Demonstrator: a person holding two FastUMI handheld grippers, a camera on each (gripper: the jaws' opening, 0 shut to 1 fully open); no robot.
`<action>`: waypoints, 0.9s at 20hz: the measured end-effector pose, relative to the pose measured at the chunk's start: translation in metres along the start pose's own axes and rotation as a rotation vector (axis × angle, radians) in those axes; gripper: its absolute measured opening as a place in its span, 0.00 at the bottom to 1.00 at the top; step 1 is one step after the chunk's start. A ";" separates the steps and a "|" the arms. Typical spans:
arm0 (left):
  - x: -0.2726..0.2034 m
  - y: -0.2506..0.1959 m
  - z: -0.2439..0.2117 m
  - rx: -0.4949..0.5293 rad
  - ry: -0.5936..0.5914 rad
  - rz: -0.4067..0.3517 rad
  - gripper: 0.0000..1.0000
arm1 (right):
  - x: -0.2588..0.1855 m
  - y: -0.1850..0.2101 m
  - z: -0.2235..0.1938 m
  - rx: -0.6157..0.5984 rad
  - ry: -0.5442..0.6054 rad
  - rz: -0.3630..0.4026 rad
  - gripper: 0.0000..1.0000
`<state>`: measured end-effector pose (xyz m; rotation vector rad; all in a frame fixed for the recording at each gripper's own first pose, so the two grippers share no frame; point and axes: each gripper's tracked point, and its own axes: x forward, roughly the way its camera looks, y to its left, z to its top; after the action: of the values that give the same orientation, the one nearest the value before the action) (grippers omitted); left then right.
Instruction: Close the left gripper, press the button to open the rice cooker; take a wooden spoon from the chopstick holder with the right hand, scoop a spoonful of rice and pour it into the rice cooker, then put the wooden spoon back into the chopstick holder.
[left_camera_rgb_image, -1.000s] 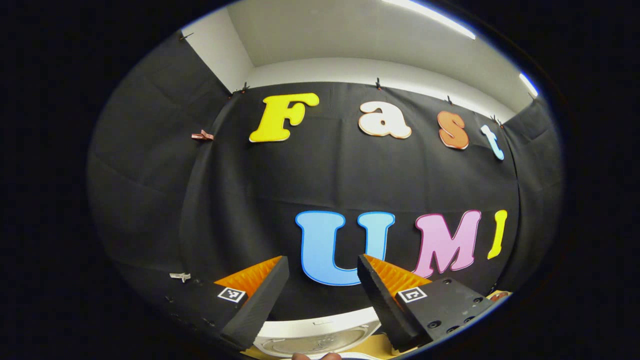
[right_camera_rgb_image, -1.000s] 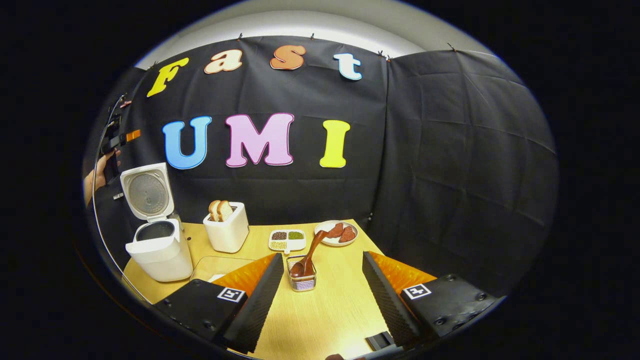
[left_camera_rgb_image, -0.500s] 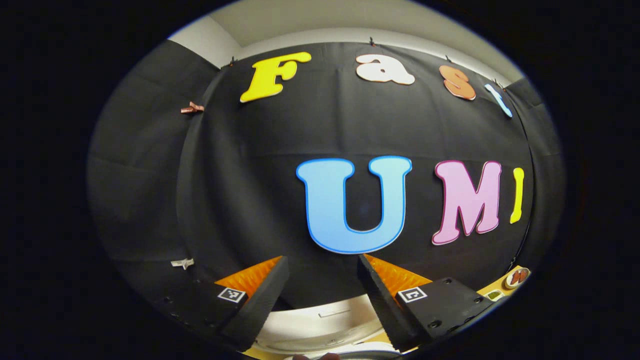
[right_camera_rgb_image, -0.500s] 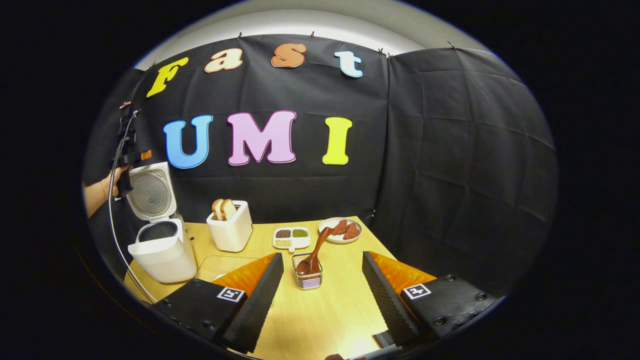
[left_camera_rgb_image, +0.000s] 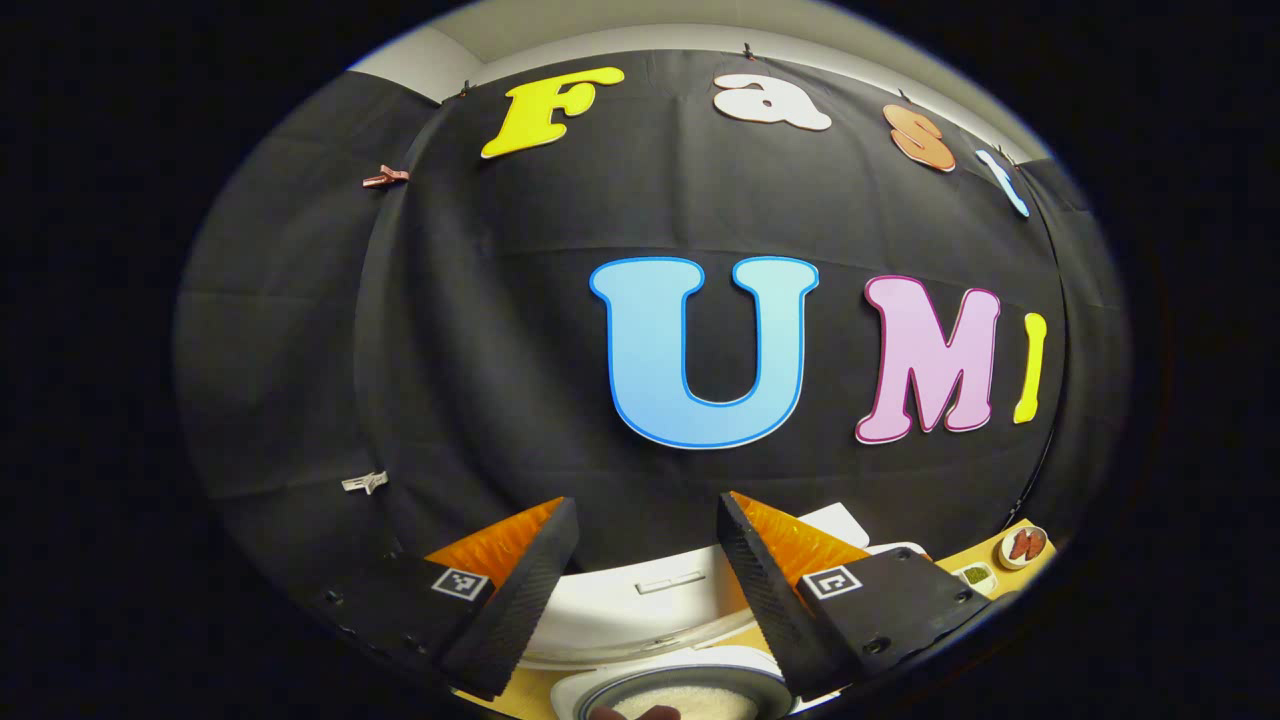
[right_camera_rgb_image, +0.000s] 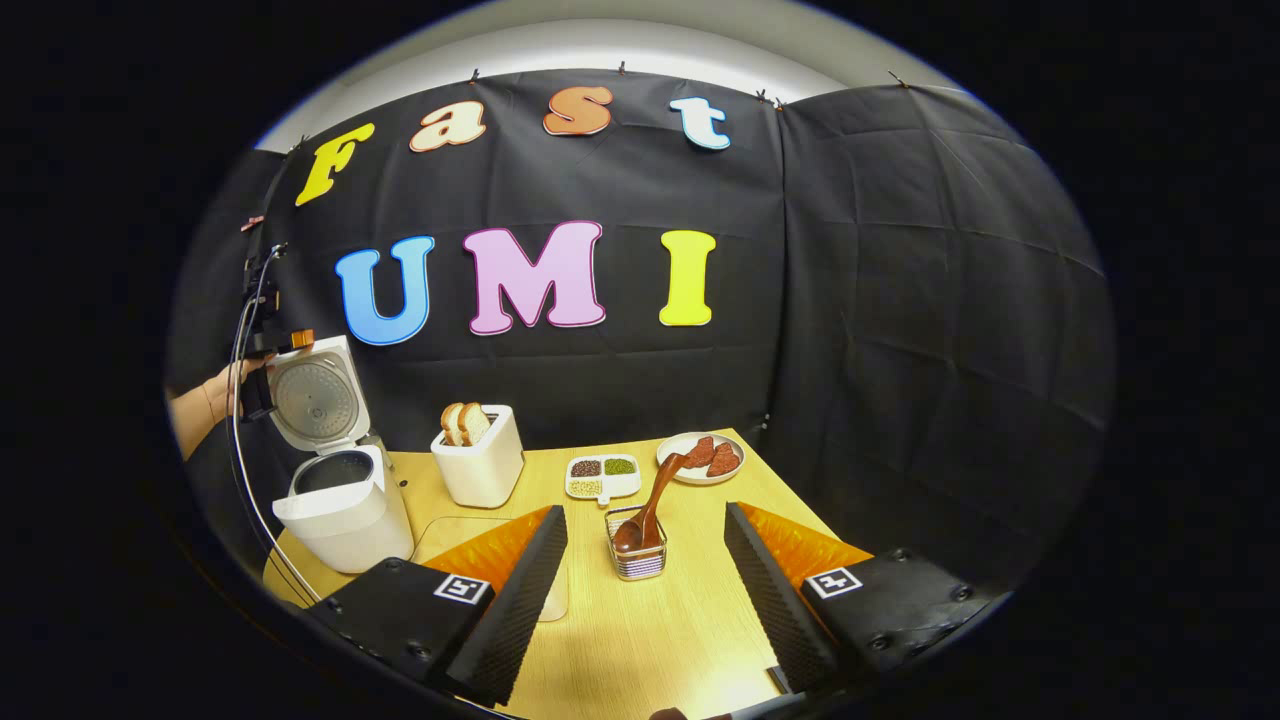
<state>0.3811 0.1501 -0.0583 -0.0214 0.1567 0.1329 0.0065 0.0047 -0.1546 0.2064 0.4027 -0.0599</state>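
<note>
The white rice cooker (right_camera_rgb_image: 345, 505) stands open at the table's left, its lid (right_camera_rgb_image: 315, 400) upright. A hand (right_camera_rgb_image: 215, 390) holds my left gripper (right_camera_rgb_image: 285, 342) by the lid's top edge. In the left gripper view that gripper (left_camera_rgb_image: 647, 503) is open, with the lid's white edge (left_camera_rgb_image: 640, 595) low between its fingers and a bowl of rice (left_camera_rgb_image: 690, 698) below. A brown wooden spoon (right_camera_rgb_image: 660, 490) leans in the clear chopstick holder (right_camera_rgb_image: 640, 558) mid-table. My right gripper (right_camera_rgb_image: 645, 512) is open, nearer than the holder and apart from it.
A white toaster (right_camera_rgb_image: 480, 465) with bread stands behind the holder, with a divided dish of grains (right_camera_rgb_image: 602, 477) and a plate of red-brown slices (right_camera_rgb_image: 700, 458) to its right. A pale mat (right_camera_rgb_image: 450, 530) lies by the cooker. The wooden table (right_camera_rgb_image: 650, 640) ends at the black cloth.
The left gripper has come down toward the cooker's lid; the lid's edge and the rice bowl have come into its view. The right gripper drifted slightly; the holder looks a little nearer.
</note>
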 end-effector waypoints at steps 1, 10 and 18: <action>-0.008 -0.004 -0.004 -0.006 0.012 -0.003 0.98 | -0.002 -0.002 -0.001 0.001 0.001 0.004 0.98; -0.077 -0.038 -0.060 -0.081 0.187 0.020 0.99 | -0.017 -0.021 -0.014 0.015 0.025 0.026 0.98; -0.112 -0.054 -0.149 -0.081 0.324 0.061 0.95 | -0.021 -0.028 -0.011 -0.015 0.020 0.053 0.99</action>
<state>0.2556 0.0768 -0.1873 -0.1193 0.4761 0.1959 -0.0198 -0.0197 -0.1616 0.2025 0.4177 -0.0027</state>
